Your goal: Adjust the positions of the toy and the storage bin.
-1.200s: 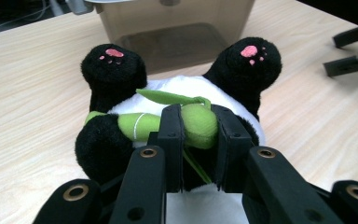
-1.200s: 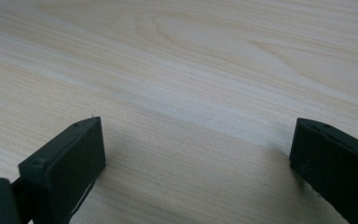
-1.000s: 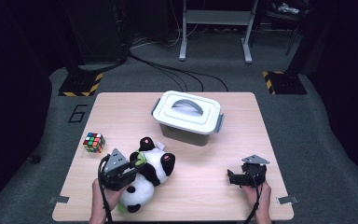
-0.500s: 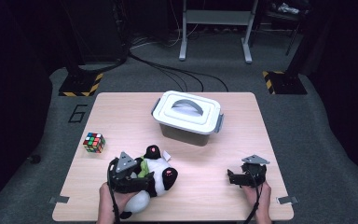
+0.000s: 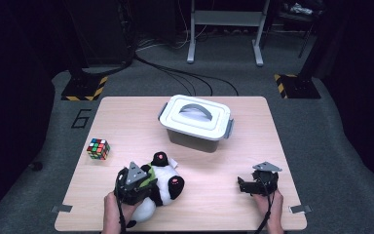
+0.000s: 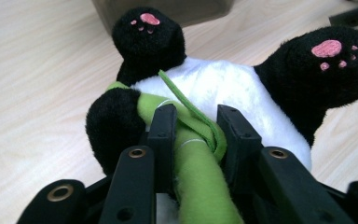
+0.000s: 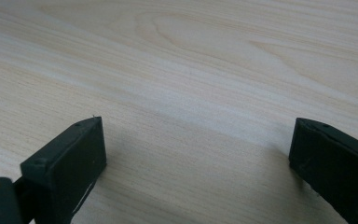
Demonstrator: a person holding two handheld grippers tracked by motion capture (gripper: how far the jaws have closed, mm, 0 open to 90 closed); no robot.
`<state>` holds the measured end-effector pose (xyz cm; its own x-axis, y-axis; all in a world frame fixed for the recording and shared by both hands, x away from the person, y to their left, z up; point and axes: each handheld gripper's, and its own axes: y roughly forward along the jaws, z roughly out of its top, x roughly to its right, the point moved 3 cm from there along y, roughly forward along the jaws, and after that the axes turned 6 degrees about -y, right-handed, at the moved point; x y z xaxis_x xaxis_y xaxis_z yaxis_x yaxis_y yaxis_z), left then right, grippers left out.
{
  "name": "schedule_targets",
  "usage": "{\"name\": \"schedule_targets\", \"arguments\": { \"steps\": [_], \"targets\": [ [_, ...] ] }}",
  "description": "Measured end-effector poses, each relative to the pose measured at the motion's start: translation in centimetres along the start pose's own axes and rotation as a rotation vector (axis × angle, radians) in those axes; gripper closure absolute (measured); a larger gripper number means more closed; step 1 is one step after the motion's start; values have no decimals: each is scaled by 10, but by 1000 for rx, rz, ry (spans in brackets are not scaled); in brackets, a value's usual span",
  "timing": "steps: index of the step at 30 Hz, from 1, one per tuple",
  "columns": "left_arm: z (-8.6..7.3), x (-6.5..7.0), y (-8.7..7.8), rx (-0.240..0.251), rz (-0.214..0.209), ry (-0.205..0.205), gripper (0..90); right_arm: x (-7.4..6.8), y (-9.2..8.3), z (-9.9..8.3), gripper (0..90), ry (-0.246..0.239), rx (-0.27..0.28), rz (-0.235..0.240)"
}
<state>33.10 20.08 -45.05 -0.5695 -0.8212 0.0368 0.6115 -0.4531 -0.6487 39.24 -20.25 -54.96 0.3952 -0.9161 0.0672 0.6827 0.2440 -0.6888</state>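
Pinching the toy panda's green stalk, the left gripper has just closed for lifting; right gripper rests wide open, empty.

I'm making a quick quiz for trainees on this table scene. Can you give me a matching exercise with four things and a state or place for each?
1. left gripper
2. right gripper
3. puzzle cube
4. lidded box

A. jaws wide apart over bare wood
B. at the table's far middle
C. closed on the plush panda's green stalk
D. alone near the table's left edge

Pairs: 1-C, 2-A, 3-D, 4-B
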Motion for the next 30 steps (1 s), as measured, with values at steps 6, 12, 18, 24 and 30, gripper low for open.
{"name": "schedule_targets", "arguments": {
  "steps": [6, 12, 18, 24, 30],
  "targets": [
    [12, -12, -9, -9, -43, 88, 711, 0, 0, 0, 30, 0, 1, 0],
    [3, -11, -4, -25, -112, 80, 658, 0, 0, 0, 31, 1, 4, -4],
    [-6, -5, -3, 15, 6, -47, 355, 0, 0, 0, 31, 0, 1, -1],
    [2, -5, 4, 13, 36, -99, 266, 0, 0, 0, 31, 0, 1, -2],
    [-11, -6, 8, 4, -1, -87, 591, 0, 0, 0, 32, 1, 4, -4]
  ]
}}
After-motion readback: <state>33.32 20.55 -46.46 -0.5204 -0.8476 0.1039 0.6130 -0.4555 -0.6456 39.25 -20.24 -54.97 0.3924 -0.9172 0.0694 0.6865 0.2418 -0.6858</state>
